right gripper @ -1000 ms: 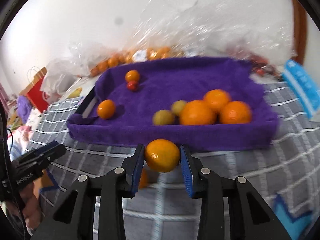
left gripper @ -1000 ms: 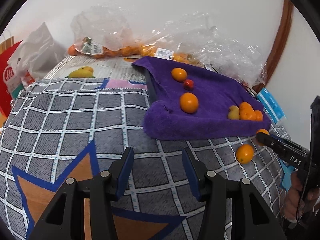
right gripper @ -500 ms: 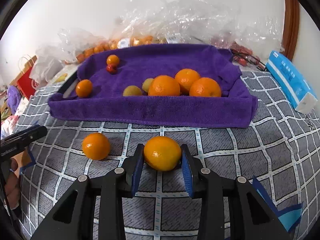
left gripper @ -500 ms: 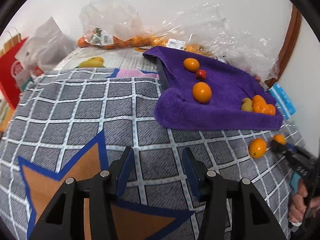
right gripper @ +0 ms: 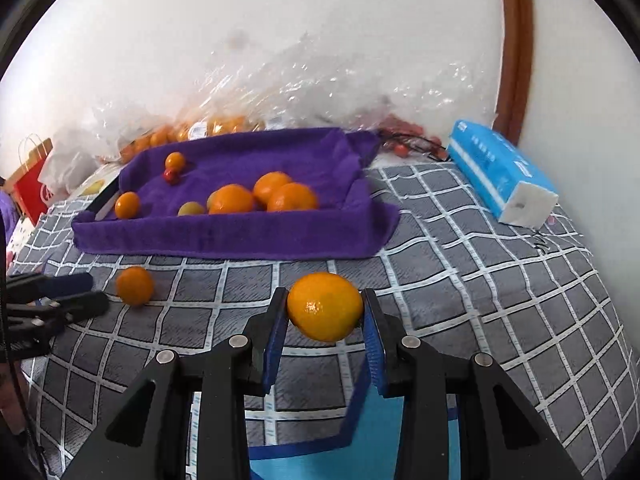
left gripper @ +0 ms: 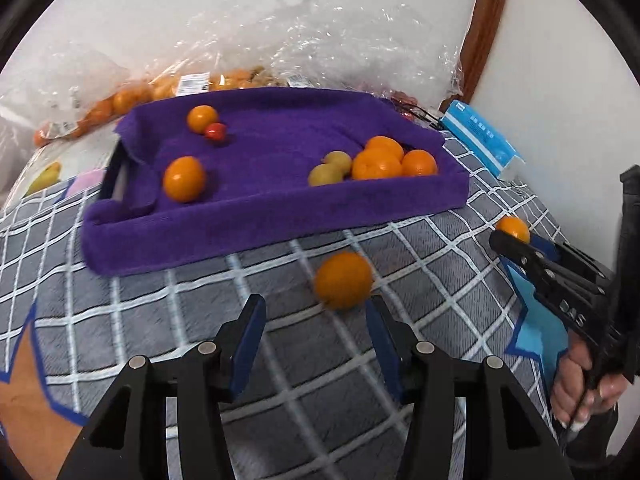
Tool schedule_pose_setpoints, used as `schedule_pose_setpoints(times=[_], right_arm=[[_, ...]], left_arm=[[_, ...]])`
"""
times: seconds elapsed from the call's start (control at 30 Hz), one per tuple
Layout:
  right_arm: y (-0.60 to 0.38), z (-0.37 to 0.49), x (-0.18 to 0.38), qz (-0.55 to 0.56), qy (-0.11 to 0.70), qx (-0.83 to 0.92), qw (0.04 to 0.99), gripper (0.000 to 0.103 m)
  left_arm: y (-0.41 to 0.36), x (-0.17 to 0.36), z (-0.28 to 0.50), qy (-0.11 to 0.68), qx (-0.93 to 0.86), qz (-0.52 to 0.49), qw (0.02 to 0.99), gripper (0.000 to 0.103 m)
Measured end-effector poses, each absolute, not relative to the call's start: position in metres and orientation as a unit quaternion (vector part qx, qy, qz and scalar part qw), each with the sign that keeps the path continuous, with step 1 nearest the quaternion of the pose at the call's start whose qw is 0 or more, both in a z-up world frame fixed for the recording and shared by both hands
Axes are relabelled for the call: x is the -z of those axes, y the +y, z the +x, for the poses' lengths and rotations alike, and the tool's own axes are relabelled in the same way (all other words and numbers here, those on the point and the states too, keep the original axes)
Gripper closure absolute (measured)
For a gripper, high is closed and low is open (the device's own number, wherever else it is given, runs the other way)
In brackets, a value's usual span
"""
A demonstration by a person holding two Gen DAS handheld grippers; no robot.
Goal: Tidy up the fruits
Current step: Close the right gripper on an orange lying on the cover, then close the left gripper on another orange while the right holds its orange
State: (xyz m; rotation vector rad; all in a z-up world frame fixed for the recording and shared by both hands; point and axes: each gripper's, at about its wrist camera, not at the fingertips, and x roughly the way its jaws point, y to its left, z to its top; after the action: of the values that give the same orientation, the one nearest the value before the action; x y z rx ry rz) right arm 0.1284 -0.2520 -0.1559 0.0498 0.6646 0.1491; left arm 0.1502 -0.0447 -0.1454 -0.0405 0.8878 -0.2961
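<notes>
Reaching for the loose orange (left gripper: 343, 279) on the checked cloth (left gripper: 224, 304) just short of the purple tray (left gripper: 280, 216), the left gripper (left gripper: 316, 334), fingers spread, should straddle it squarely before squeezing, while the right gripper (right gripper: 324, 322) pinches another orange (right gripper: 325, 306).

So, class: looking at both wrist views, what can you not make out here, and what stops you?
- Fruit in the clear plastic bags, left wrist view: crinkled film and glare hide the count.
- Loose orange, left wrist view: motion blur smears its edge.
- Held orange, right wrist view: the fingers cover its sides.
- Red paper bag, right wrist view: cut off by the fisheye edge; print unreadable.
</notes>
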Motion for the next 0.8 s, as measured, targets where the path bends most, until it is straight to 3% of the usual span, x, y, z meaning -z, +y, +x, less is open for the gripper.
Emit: schedule_pose_setpoints(times=[0.17,0.23,0.8], right_arm=[[-0.258,0.133,0.16,0.046,0.34,-0.096,0.934,0.067],[-0.258,0.133,0.16,0.045,0.339,-0.101,0.934,0.067],[-0.259,0.127,0.158,0.054,0.325,-0.108,0.938,0.067]], left_arm=[[-0.056,0.146,0.162,0.423,0.136,-0.037,0.895,0.054],[-0.058,0.149,0.164,0.419,0.135,-0.041,0.897,0.072],[-0.028,0.143,0.152,0.361,0.124,-0.126,0.916,0.071]])
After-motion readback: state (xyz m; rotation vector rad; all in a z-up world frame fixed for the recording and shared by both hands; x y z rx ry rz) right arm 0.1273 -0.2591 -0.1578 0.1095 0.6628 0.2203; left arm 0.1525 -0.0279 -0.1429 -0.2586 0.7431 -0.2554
